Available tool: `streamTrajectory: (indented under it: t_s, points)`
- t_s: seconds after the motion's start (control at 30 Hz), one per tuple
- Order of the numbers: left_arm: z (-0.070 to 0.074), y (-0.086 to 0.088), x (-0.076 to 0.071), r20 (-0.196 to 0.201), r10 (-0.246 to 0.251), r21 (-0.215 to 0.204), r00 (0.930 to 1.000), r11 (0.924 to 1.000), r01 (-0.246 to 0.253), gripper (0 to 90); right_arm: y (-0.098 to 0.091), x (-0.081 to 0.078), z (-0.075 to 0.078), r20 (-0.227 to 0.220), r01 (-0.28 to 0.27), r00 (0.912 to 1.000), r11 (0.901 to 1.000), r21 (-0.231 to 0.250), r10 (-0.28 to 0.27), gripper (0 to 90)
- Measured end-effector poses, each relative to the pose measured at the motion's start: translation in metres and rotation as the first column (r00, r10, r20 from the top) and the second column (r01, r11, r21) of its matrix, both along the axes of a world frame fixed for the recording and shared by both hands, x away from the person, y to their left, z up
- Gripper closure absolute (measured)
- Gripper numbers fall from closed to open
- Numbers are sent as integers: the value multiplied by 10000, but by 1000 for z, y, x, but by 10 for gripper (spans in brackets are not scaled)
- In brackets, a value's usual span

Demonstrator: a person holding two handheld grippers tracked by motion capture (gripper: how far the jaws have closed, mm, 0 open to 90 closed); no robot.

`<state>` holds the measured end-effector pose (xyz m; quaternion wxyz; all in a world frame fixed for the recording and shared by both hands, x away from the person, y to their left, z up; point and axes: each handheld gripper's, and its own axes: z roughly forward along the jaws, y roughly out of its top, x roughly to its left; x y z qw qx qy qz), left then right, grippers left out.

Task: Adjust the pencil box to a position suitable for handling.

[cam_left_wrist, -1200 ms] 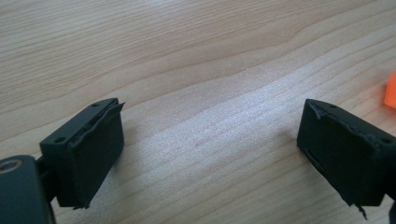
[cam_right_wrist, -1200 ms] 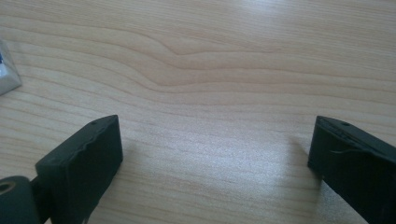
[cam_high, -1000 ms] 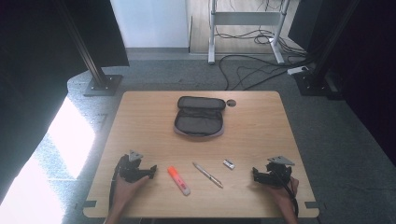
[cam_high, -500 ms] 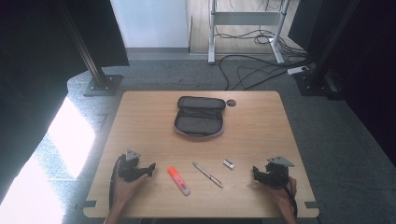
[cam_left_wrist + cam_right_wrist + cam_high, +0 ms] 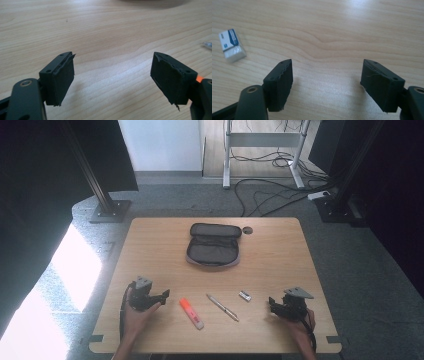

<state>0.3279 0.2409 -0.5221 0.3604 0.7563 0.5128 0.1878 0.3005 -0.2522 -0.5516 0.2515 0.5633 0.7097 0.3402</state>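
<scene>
Five things are laid out, described from largest to smallest. A wooden table [image 5: 150, 245] carries an open dark pencil case [image 5: 214, 245] toward twelve o'clock. At eight o'clock the left gripper [image 5: 162, 296] is held low over bare wood, its jaws spread with nothing between them though they have just been narrowing a little; the right gripper [image 5: 271, 302], at four o'clock, is likewise released and empty, and its jaws have also just been closing slightly. Between the two, near six o'clock, an orange highlighter [image 5: 191, 313] is seen just beside the left gripper, then a pen [image 5: 222, 307], then a small eraser [image 5: 244, 295] nearest the right gripper, all well apart from the case. The step in hand is judged to be a reach for the nearest item on each side. The highlighter is best approached with the jaws squared across its narrow width and lowered fully before closing; the eraser should be taken across its short sides.
</scene>
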Motion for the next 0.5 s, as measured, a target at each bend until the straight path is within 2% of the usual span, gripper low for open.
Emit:
streamTrajectory:
  t_s: [0.1, 0.13, 0.33, 0.5]
  points:
    - [2, -1, 3, -16, -38, -5, 10000, 10000, 38, 209, 0, 1, 2, 94, 9, 10000, 9999, 109, -10, 267]
    - [4, -2, 6, -9, 5, -134, 10000, 9999, -5, 210, 0, 2, 3, 160, -14, 9999, 9998, 223, 10, 275]
    - [10, -4, 14, -14, 34, -393, 10000, 9992, -35, 217, 5, 5, 6, 185, -234, 9996, 9991, 360, 227, 291]
    - [13, -6, 23, -13, 80, -573, 10000, 9983, -81, 221, 11, 8, 11, 382, -358, 9987, 9987, 352, 345, 305]
